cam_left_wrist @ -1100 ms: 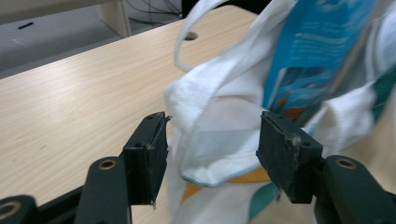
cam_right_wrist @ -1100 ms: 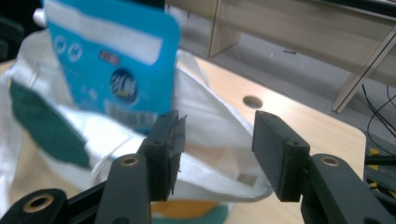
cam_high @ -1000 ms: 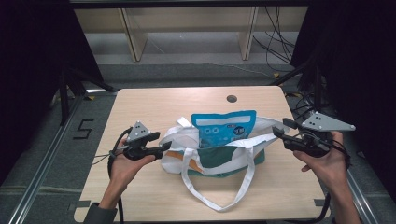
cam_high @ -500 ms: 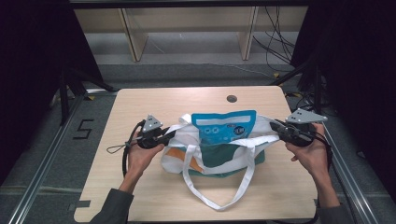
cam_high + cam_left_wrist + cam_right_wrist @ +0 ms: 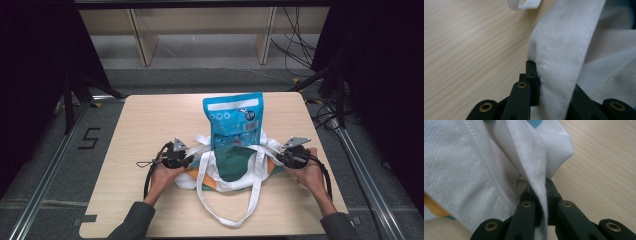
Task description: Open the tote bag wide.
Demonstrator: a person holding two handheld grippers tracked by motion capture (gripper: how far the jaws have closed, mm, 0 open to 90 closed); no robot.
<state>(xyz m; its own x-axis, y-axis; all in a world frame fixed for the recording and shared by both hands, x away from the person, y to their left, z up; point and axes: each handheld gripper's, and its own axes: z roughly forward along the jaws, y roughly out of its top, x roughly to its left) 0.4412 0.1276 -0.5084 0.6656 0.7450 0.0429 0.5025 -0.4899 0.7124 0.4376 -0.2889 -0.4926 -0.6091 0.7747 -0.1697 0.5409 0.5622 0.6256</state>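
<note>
A white tote bag point(image 5: 232, 167) with green and orange panels lies on the wooden table point(image 5: 150, 120), and its long handle point(image 5: 230, 216) loops toward the near edge. A blue snack pouch point(image 5: 234, 120) sticks out of its mouth toward the far side. My left gripper point(image 5: 186, 161) is at the bag's left edge and my right gripper point(image 5: 280, 158) at its right edge. Both pairs of jaws have just been closing with cloth between them. In the left gripper view the left gripper point(image 5: 551, 82) pinches a white seamed hem point(image 5: 564, 50). In the right gripper view the right gripper point(image 5: 536, 190) clamps a white fold point(image 5: 534, 167).
Light wooden shelving point(image 5: 200, 30) stands beyond the table's far edge, with cables point(image 5: 295, 45) on the floor to its right. Metal rails point(image 5: 50, 170) run along both sides of the table. A floor mark "5" point(image 5: 89, 138) lies at the left.
Both hands have come down and toward the near side, holding the bag's edges. The bag has sunk flat on the table, and the blue pouch now stands out of its mouth.
</note>
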